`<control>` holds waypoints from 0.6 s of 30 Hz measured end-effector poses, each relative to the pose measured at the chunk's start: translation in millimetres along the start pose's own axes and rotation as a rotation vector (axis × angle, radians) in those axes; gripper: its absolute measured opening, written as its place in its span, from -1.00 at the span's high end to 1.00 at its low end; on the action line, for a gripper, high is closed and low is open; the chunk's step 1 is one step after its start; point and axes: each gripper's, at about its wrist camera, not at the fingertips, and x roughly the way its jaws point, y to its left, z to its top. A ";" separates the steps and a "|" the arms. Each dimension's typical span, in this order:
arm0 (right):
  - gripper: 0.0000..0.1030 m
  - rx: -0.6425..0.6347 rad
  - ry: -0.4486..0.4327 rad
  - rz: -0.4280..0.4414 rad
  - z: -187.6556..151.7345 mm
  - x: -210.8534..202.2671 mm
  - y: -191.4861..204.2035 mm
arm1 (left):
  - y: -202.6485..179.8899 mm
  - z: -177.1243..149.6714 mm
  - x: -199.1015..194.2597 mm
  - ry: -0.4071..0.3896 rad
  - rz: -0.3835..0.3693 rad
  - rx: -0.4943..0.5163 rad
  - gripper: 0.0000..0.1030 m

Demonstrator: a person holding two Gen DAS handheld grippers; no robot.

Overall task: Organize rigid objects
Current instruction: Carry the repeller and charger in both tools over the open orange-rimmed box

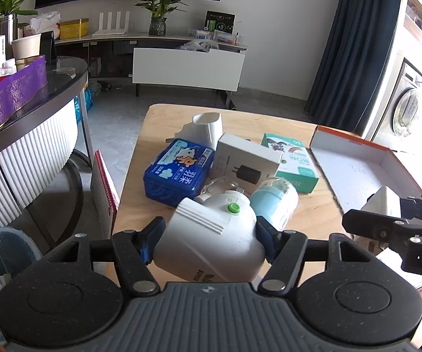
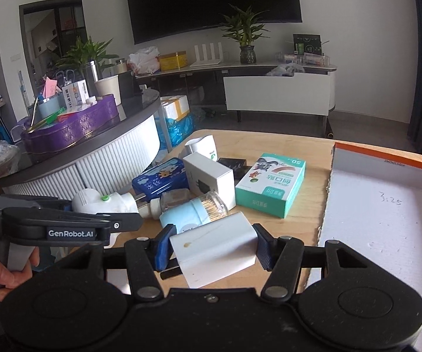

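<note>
Wooden table (image 1: 152, 123), both tools angled downward.

Tissue pack (image 1: 178, 170) left of charger box (image 1: 247, 164), bandage carton (image 1: 291, 161) right — open tray (image 1: 357, 173) rightmost, all on table (image 1: 164, 120)

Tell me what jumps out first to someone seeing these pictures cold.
Both tongs are loaded: the left tongs clamp a white device with a green button, and the right tongs clamp a white charger block. Behind them, boxes crowd the wooden table, and an open orange-rimmed box sits at its right.
</note>
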 end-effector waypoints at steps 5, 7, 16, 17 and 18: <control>-0.33 0.021 -0.041 -0.044 7.7 -22.6 -14.8 | -19.5 8.6 -8.6 -0.021 -0.022 -0.004 -0.29; -0.33 0.030 -0.046 -0.070 8.1 -29.5 -22.0 | -29.5 11.6 -8.5 -0.023 -0.034 -0.004 -0.29; -0.33 0.113 -0.077 -0.160 10.1 -59.5 -63.9 | -80.8 29.9 3.2 -0.023 -0.104 0.033 -0.29; -0.33 0.118 -0.082 -0.170 10.8 -62.5 -67.7 | -86.0 32.2 5.4 -0.022 -0.111 0.035 -0.29; -0.33 0.119 -0.087 -0.184 11.2 -66.0 -71.3 | -91.1 34.4 7.7 -0.022 -0.119 0.040 -0.29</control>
